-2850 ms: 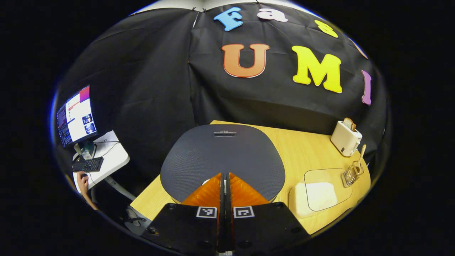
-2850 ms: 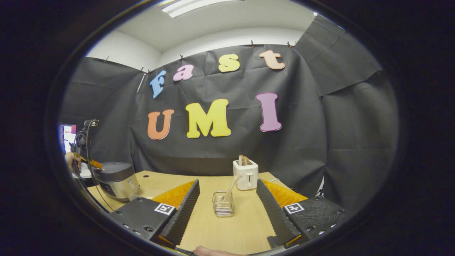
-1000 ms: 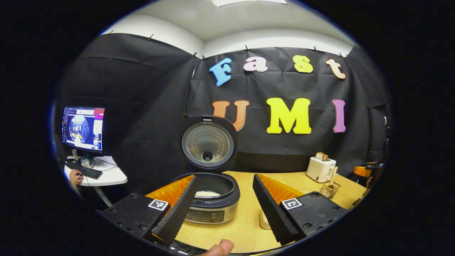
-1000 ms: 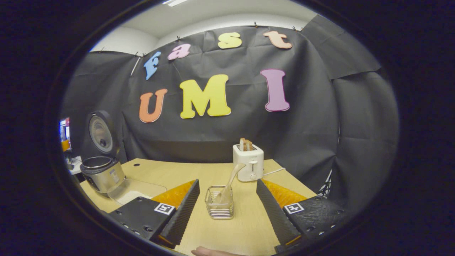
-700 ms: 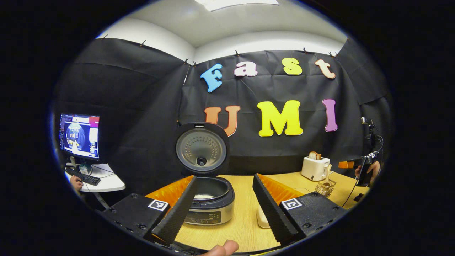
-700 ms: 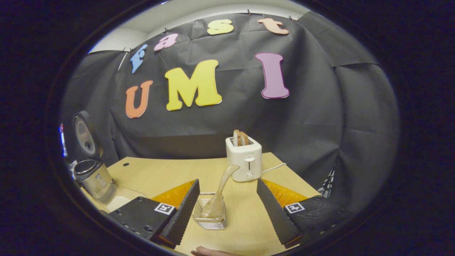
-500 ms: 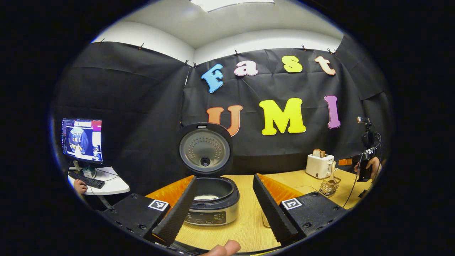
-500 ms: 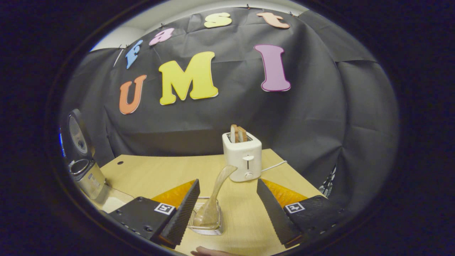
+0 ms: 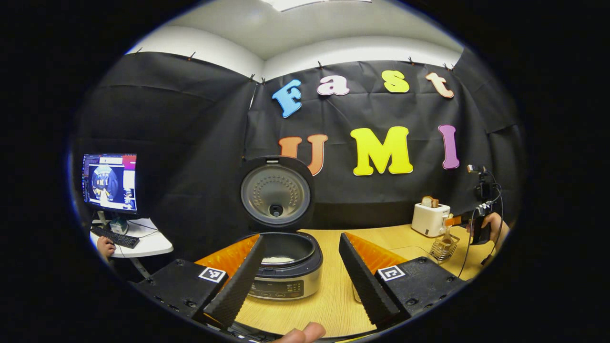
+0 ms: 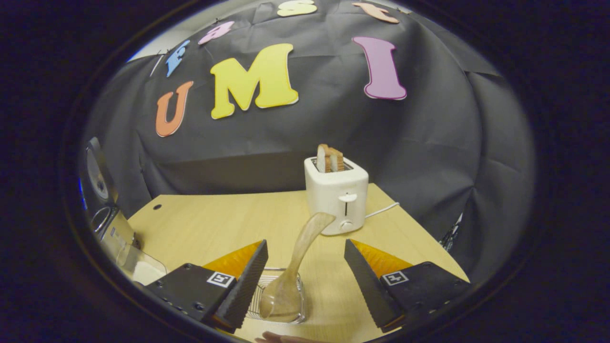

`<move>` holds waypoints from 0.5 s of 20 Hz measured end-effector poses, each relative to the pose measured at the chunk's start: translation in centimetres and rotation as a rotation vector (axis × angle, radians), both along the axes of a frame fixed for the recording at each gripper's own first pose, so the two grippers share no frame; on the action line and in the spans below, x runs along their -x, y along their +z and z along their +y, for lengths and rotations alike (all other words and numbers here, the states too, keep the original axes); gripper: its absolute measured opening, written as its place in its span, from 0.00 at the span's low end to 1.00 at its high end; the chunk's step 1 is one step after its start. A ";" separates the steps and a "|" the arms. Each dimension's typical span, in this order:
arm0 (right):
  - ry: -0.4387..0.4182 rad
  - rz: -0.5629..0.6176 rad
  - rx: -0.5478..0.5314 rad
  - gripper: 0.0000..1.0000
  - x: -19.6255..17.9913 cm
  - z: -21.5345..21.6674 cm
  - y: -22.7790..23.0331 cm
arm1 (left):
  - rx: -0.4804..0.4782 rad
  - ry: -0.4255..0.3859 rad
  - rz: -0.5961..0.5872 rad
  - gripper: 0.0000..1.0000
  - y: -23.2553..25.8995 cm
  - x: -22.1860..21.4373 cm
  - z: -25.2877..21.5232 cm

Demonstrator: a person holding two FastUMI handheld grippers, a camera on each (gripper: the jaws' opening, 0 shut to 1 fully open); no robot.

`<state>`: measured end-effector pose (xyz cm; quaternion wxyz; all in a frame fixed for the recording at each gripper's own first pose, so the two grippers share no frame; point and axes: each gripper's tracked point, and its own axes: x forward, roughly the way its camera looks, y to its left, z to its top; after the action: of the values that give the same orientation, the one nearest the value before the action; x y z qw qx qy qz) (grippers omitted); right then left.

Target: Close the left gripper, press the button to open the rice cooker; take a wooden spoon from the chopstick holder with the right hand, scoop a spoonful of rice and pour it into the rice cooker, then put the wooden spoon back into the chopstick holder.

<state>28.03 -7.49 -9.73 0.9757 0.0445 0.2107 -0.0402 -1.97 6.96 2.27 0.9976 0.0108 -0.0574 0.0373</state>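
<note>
Rice cooker: lid now raised and standing upright behind the pot, where shortly before it lay shut under the left gripper. Button step judged complete; a pale patch shows in the open pot. Seated near the worktop's left edge.

Left gripper: fingers now spread wide, nothing between them; it has drawn back from the cooker, which sits between its fingers farther off.

Right gripper: fingers wide apart, holding nothing. It has moved in on the chopstick holder over the last moments, so the holder now lies low between its fingers. Also seen from the left gripper view, hand-held over the holder at the worktop's right edge.

Wooden spoon: stands in the holder, bowl down, ungrasped. Long axis steeply tilted; handle end points up and away toward the toaster near the worktop's far edge.

Task status: spoon pickup judged as the step in hand; scoop, pour and return remain.
</note>
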 end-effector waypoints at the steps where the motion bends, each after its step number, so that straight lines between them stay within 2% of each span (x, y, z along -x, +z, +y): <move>1: -0.001 0.026 -0.013 0.96 -0.9 0.0 -0.5 | -0.012 0.002 0.004 0.99 -0.1 0.0 -0.1; 3: -0.008 0.067 -0.054 0.92 -2.6 -0.1 -1.3 | -0.038 0.007 0.001 0.99 -0.1 -0.1 -0.3; 4: -0.017 0.086 -0.076 0.96 -3.5 -0.3 -1.8 | -0.047 0.009 0.002 0.99 -0.1 -0.1 -0.5; 5: -0.024 0.102 -0.089 0.95 -4.2 -0.4 -2.2 | -0.053 0.007 0.003 0.99 -0.2 -0.2 -0.7; 7: -0.047 0.118 -0.079 0.86 -5.0 -1.2 -2.8 | -0.054 0.007 0.009 0.99 -0.4 -0.4 -0.8; 8: -0.050 0.122 -0.079 0.69 -5.3 -1.3 -3.0 | -0.051 0.007 0.013 0.94 -0.4 -0.5 -0.9; 9: -0.042 0.126 -0.088 0.68 -5.7 -1.1 -3.0 | -0.049 0.008 0.015 0.99 -0.4 -0.5 -0.9; 10: -0.028 0.133 -0.093 0.54 -5.6 -0.6 -3.1 | -0.046 0.008 0.013 1.00 -0.5 -0.6 -0.9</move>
<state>33.67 -8.13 -12.84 0.9557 0.0901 0.2762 -0.0467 -1.39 6.11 1.79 0.9973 0.0340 -0.0517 0.0401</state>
